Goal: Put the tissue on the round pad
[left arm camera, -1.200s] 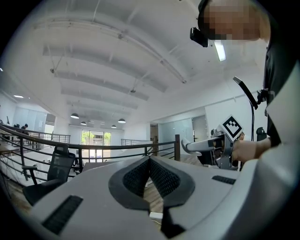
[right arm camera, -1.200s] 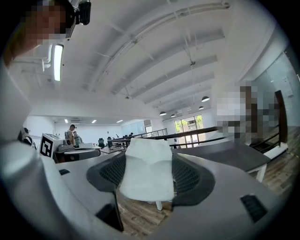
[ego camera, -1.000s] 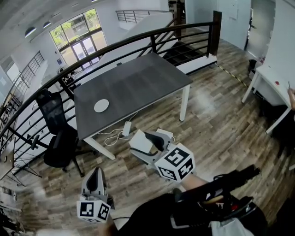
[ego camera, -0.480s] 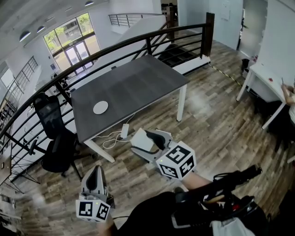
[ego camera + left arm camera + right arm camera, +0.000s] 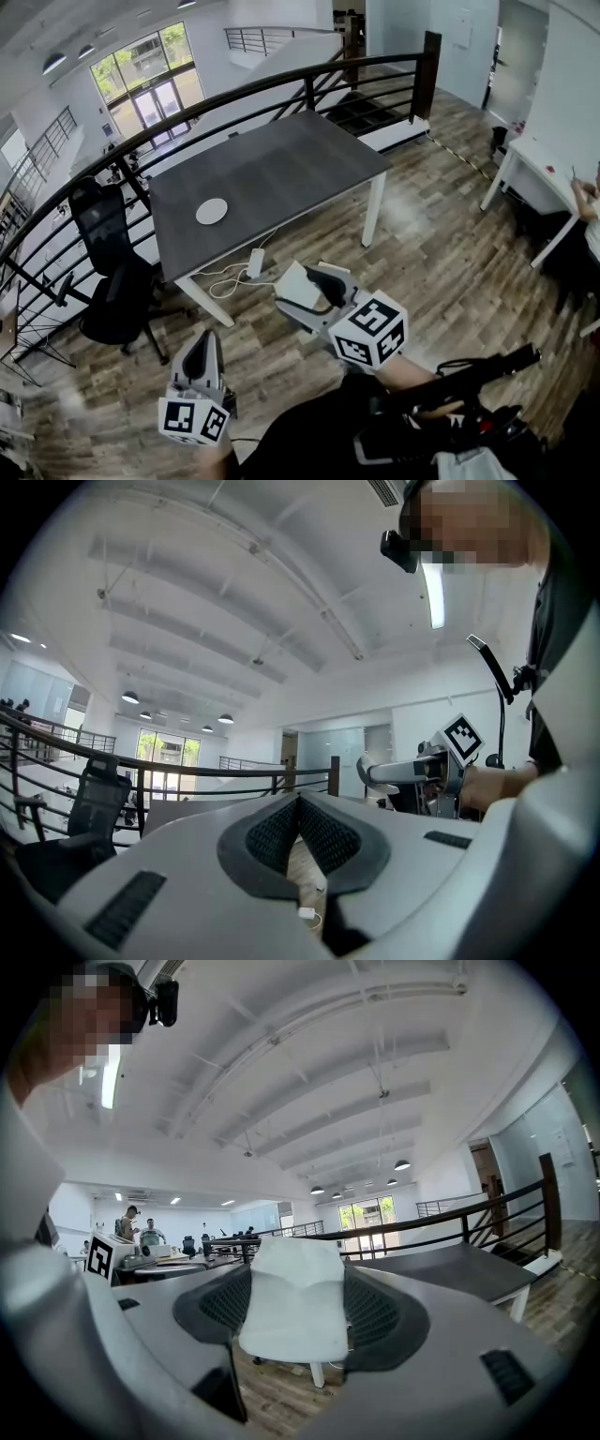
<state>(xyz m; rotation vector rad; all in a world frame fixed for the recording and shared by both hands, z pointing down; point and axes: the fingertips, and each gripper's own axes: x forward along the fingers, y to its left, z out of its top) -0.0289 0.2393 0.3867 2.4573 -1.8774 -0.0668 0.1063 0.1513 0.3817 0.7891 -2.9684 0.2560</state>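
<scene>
While standing well apart from the worktop (image 5: 281, 169), busy with carrying only: pick-up done, placing not yet begun. At near left, left gripper (image 5: 201, 345), held low over the wooden floor, jaws pressed together at the tips with nothing between them, so no part in the load. Farther off on the left, a black office chair (image 5: 117, 272) just beside the worktop's left end. On the left part of the dark worktop, the round pad (image 5: 212, 211): white, bare, nothing resting on it, well apart from both grippers. Below the worktop's near edge, on the floor, a white power adapter (image 5: 254, 262) with loose cable. Near the middle, right gripper (image 5: 302, 289), raised a little higher than the left, jaws set fairly wide and pinching the tissue (image 5: 291, 286), a white folded pack filling the gap between the pads and sticking out past the tips. Far right, a white table (image 5: 539, 169) with part of a person (image 5: 591, 202) at the picture's edge, no bearing on the job. Left to do, judging from this: close the gap to the worktop, reach over its near edge to the pad, lower the tissue squarely onto it, spread the jaws and draw back. Roughly halfway, then, with the whole approach and the release outstanding.
</scene>
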